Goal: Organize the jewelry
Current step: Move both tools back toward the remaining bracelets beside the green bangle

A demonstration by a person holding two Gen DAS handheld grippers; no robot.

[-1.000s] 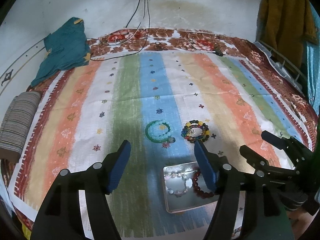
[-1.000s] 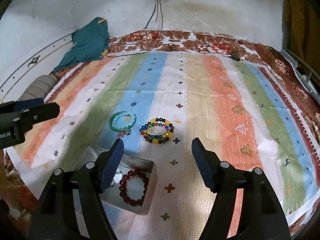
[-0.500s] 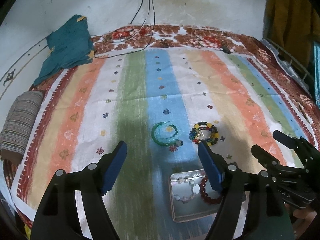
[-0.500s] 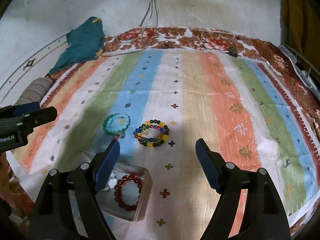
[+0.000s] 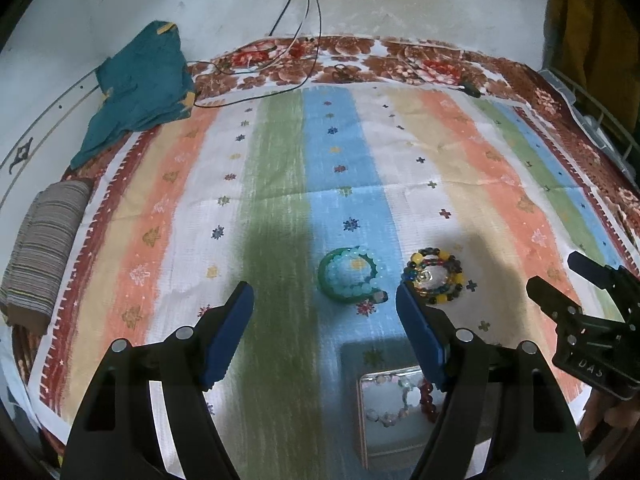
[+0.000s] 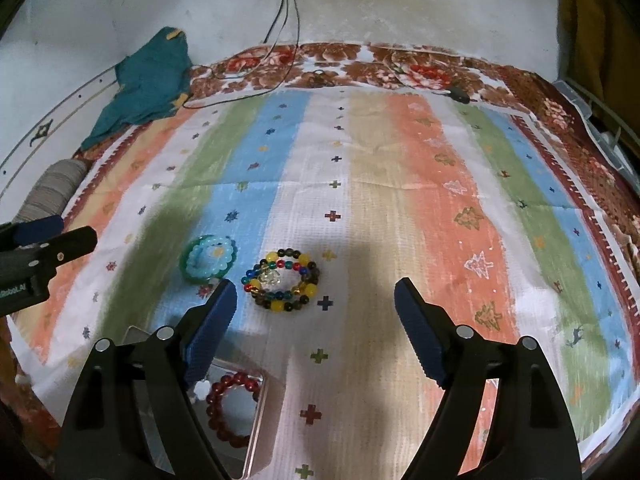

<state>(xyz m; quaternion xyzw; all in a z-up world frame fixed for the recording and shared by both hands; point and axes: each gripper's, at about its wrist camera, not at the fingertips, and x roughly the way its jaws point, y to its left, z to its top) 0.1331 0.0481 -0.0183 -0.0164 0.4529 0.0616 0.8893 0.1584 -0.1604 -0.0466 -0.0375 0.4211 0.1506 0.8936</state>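
Lying ahead of the right gripper (image 6: 314, 308) (jaws apart): multicolored bracelet (image 6: 281, 279).

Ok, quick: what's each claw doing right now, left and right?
Left claw: open, holding nothing, above the striped cloth.
Right claw: open, holding nothing, near the multicolor bracelet.

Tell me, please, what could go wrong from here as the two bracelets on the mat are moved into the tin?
1. The green bracelet and multicolored bracelet lie close together; a wide-open right hand-held gripper might nudge one while taking the other.
2. The beads are round and glossy, so a shallow pinch may slip.
3. The tin already holds a red bracelet, so a careless drop could land on its rim.
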